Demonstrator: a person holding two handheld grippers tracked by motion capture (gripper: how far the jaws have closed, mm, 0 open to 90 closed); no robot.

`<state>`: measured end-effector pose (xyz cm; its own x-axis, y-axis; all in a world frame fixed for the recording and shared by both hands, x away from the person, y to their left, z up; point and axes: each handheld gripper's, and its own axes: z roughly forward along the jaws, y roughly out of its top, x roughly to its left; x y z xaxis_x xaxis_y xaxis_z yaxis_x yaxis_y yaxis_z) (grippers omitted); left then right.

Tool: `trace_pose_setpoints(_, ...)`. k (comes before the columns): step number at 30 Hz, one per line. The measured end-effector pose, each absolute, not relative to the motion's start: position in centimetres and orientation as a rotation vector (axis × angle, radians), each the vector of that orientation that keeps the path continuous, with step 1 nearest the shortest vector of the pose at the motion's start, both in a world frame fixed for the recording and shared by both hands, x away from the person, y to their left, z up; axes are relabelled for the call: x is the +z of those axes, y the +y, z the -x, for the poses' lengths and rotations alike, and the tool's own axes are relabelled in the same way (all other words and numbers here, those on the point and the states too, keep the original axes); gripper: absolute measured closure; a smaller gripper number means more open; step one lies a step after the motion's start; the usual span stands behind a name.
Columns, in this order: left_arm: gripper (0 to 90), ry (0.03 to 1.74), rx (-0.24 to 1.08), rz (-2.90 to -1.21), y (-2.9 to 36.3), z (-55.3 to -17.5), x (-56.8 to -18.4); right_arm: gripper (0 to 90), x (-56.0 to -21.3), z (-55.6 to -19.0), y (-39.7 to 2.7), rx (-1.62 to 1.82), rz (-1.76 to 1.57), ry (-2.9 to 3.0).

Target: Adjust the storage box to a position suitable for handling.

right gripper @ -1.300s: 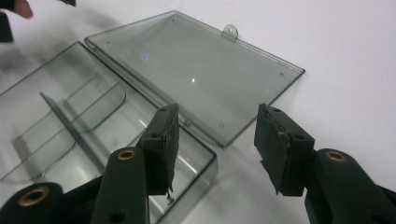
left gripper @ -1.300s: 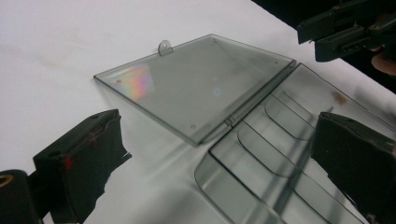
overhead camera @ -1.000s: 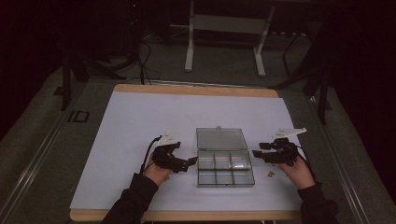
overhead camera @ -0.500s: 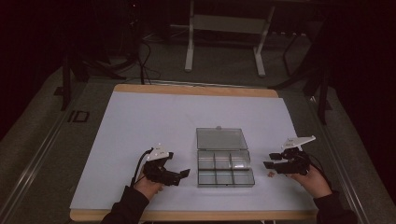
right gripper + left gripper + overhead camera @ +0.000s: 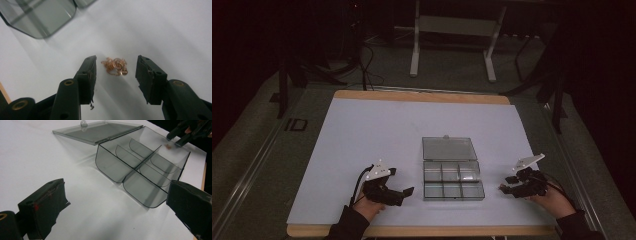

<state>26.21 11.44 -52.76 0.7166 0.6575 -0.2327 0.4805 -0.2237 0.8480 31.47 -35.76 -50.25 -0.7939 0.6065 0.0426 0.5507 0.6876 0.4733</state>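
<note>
The gold chain (image 5: pixel 115 66) lay bunched between your right gripper's (image 5: pixel 116 67) parted jaws, framed for pinching; left jaws stood apart.

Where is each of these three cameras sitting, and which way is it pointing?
High view: above the person's side, looking forward and down at the table; forearms, left claw, right claw.
Left gripper view: rides the left claw, facing the open clear box; both jaws rise below.
Right gripper view: rides the right claw, looking down at a gold chain between open jaws.
Shared: all three show the box.
</note>
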Motion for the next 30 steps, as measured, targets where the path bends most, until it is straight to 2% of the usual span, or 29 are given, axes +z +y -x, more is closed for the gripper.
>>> trace_pose_setpoints(22, 3.2, 0.876, 0.225, -1.892, 11.2, -26.3, -53.0, 59.0, -50.1, -33.2, -32.4, 0.273, -0.844, 2.929)
trace_pose_setpoints(25, 3.2, 0.876, 0.225, -1.894, 11.2, -26.3, -53.1, 63.0, -50.0, -33.4, -32.1, 0.23, -0.857, 2.942)
trace_pose_setpoints(29, 3.2, 0.876, 0.227, -1.895, 11.2, -26.3, -53.1, 76.6, -49.9, -33.2, -31.4, 0.181, -0.829, 2.949)
trace_pose_setpoints(30, 3.2, 0.875, 0.226, -1.895, 11.2, -26.3, -53.1, 82.4, -49.9, -33.1, -31.3, 0.179, -0.819, 2.956)
